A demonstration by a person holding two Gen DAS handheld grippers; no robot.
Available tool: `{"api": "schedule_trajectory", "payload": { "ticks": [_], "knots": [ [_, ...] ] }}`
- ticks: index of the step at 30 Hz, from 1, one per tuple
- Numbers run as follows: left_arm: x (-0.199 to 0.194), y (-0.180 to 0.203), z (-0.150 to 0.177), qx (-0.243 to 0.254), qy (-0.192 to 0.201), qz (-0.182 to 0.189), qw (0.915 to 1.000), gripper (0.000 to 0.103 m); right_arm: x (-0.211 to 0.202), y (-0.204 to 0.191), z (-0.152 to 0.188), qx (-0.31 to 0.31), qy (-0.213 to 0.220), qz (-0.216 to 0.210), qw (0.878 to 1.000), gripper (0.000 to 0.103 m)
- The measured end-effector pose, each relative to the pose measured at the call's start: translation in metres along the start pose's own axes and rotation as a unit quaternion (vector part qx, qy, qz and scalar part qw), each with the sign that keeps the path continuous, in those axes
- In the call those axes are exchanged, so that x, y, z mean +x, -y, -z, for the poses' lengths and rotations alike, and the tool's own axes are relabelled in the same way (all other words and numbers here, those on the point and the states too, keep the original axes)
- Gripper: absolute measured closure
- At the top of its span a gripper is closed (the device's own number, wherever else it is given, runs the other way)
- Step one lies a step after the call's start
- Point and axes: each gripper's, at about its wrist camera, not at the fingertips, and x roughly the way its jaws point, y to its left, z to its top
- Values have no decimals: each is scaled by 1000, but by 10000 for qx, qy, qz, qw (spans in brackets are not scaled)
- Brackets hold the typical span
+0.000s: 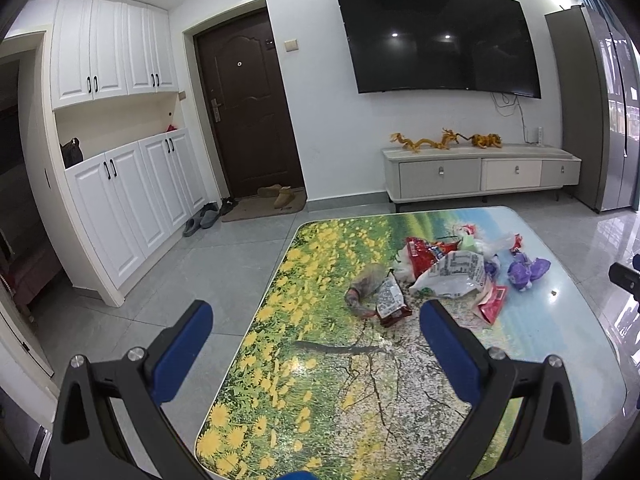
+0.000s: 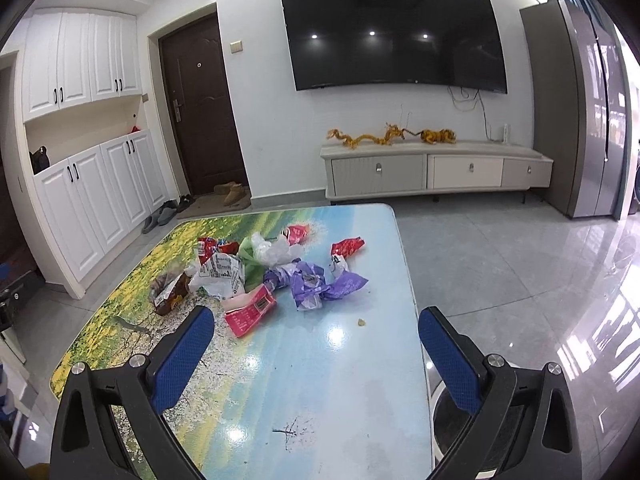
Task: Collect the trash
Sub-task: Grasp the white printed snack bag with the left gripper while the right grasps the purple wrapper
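From the left wrist, the left tongs [image 1: 316, 320] hang released, jaws spread wide and holding nothing, above the near part of the bench [image 1: 304, 400]. The trash sits past the fingertips, toward the far right of the top. Nearest are 1 brown wrapper [image 1: 394, 300] with a white printed panel and 1 greyish crumpled bag [image 1: 362, 286] touching it. Behind lie 1 large white printed bag [image 1: 456, 274], 1 red snack bag [image 1: 424, 252], 1 pink packet [image 1: 492, 302] and purple wrappers [image 1: 526, 270], which look like 2 but may be more. The pieces overlap, so my worry is that closing on 1 would drag its neighbours or push light film off the bench edge. The glossy top would let flat packets skate ahead of the fingers.

From the right wrist, the right tongs [image 2: 316, 320] are likewise released and empty, low over the near bench, with the pile [image 2: 260, 272] ahead and slightly left. Here I count 1 pink packet [image 2: 250, 312] closest, 1 purple cluster [image 2: 316, 284], 1 clear crumpled film [image 2: 272, 252], 1 green piece [image 2: 250, 260], and 2 separate red wrappers [image 2: 346, 246] farther back. 1 small crumb [image 2: 362, 322] lies alone; it is likely too small to pinch. A round bin [image 2: 452, 424] seems to stand below the right bench edge, partly hidden by the finger, so a blind drop could miss it.
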Motion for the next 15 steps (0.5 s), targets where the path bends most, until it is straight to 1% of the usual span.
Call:
{"api": "schedule_trajectory", "payload": {
  "ticks": [2,4,8,11,12,13,15],
  "knots": [
    [6,-1,1,30,-25,-36,10000,0,8,1,0,-12,-106,-57,9999,5],
    [12,-1,2,45,-56,-53,10000,0,15,1,1,-26,-186,-114,9998,12],
    [28,5,3,194,-174,45,9997,0,25,-1,1,-87,-318,-249,9991,20],
    [42,8,5,272,-383,451,9979,0,38,-2,0,-121,-464,-368,9982,35],
    [47,11,6,318,-449,599,9967,0,43,-3,-1,-117,-511,-410,9978,43],
    [51,13,7,352,-499,689,9958,0,48,-4,-2,-123,-565,-439,9974,48],
    [65,21,10,431,-643,899,9929,0,58,-5,-5,-144,-629,-542,9964,53]
  ]
}}
